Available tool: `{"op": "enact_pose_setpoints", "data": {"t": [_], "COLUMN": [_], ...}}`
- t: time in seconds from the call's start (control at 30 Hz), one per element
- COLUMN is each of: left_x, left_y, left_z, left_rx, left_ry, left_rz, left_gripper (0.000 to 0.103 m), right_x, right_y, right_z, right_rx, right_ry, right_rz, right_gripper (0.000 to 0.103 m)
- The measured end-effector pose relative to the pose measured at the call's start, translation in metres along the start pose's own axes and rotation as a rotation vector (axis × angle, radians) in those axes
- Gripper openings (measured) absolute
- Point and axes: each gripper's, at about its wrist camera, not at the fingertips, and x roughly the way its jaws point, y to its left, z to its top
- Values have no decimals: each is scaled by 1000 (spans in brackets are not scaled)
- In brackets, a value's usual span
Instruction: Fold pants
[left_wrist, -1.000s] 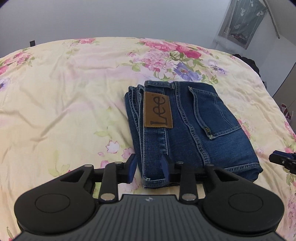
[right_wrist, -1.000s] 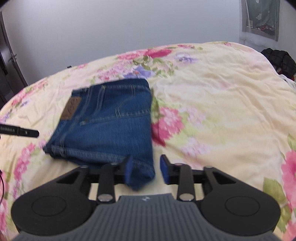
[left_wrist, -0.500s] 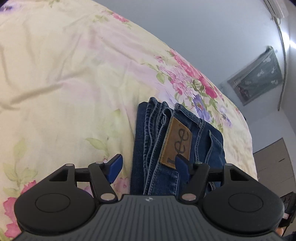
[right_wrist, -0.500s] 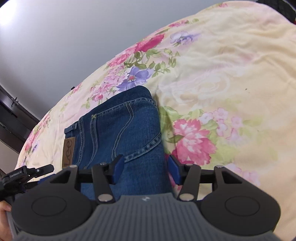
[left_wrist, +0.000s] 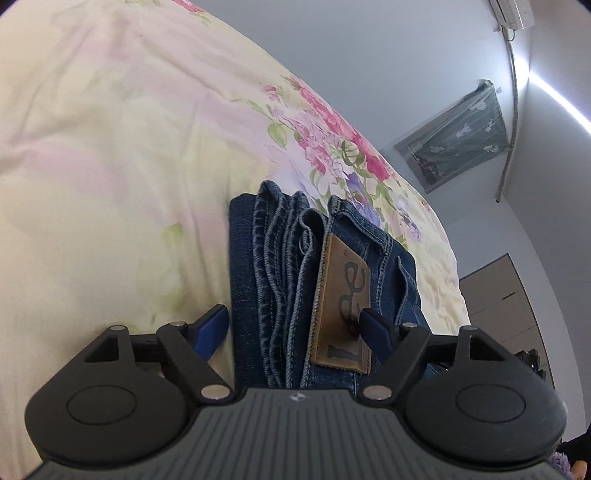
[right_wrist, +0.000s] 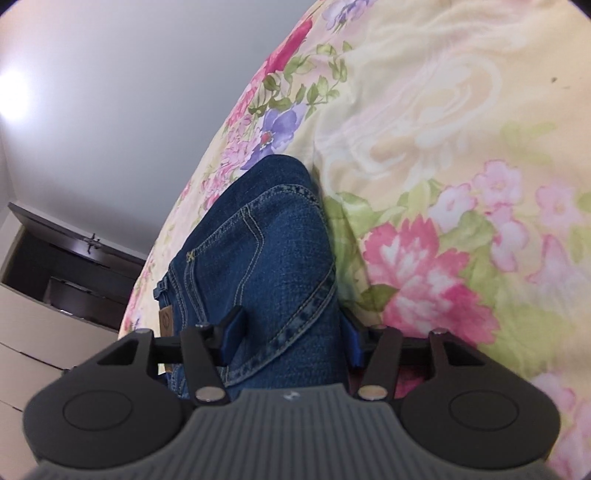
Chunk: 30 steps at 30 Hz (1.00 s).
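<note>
Folded pants (left_wrist: 295, 280) on bed (left_wrist: 110, 184), both ends straddled.
Left hand-held gripper (left_wrist: 295, 325) spread wide across waistband stack; open quilt leftward. Right hand-held gripper (right_wrist: 291, 332) spread across fold edge; quilt rightward. Long axis runs away from both cameras.

Floral bedspread (left_wrist: 110, 166); wall hanging (left_wrist: 458, 134); perhaps a cabinet (right_wrist: 66, 266).

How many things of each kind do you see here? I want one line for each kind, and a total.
Folded jeans: 1
Leather patch: 1
Floral bedspread: 1
Grippers: 2, left gripper and right gripper
Total: 5
</note>
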Motion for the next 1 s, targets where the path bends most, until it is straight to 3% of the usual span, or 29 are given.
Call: {"op": "enact_pose_setpoints", "data": {"t": [0.1,0.27,0.37,0.67,1.0], "left_x": [6,1,-6,-43,-164], "left_y": [-4,-11,-24,-60,-91], "left_z": [-2,-2,-1,5,18], "left_rx": [5,1,31,88,160], "left_ry": [4,1,-16,-8,-23], "left_rz": [5,7,33,84,168], "left_gripper": [86,49,38,32,32], "right_x": [2,-2,-7,-34,-51], "right_y": [1,11,22,73,166], "right_z": [1,-2,-2,-9,-57], "right_rx": [-8,-57,-88,-168,-248], "right_ry": [-1,-18,-30,-38,-17], "right_rz": [1,-23,-25,-46,37], "right_gripper": [46,35,25,21,21]}}
